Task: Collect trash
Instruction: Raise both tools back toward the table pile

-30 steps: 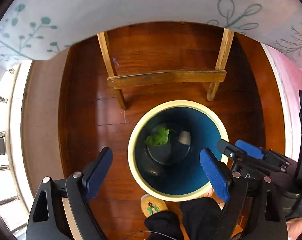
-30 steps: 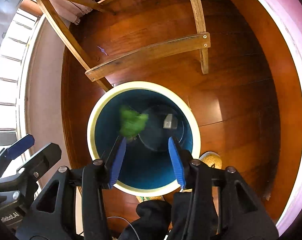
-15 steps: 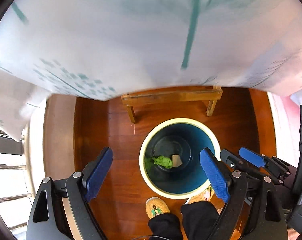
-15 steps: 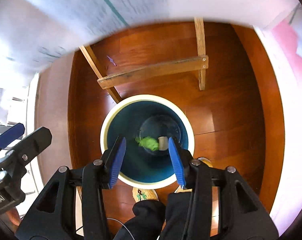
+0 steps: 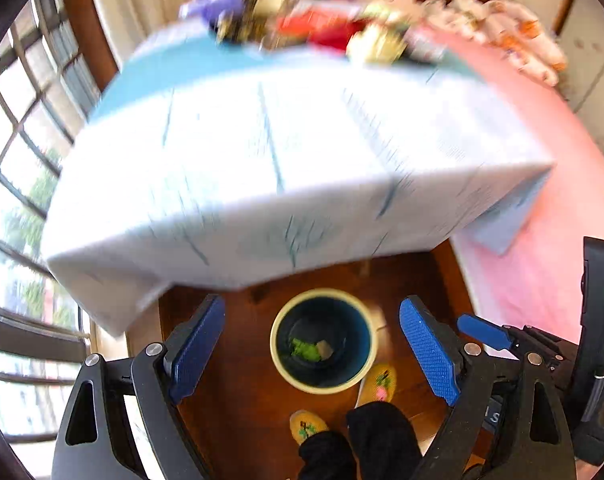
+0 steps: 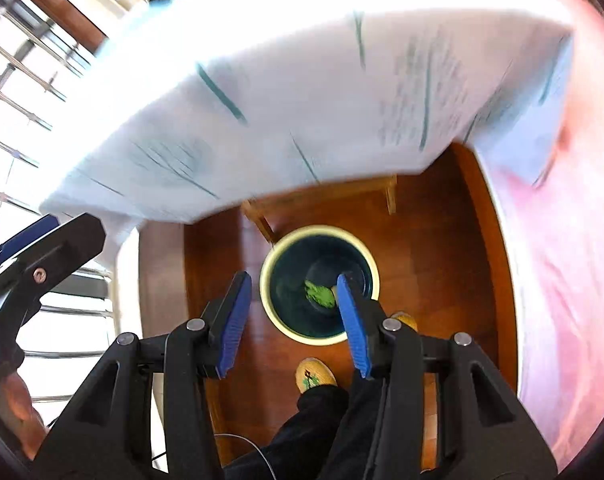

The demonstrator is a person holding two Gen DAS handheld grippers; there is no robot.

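left gripper: jaws wide, empty
right gripper: I see jaws half open, empty
green trash: in bin; looks light, soft
next table clutter: I'd pinch mid-body

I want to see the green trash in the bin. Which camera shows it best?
The left wrist view: the green scrap lies uncovered at the bottom of the bin. In the right wrist view the right gripper's finger covers its edge.
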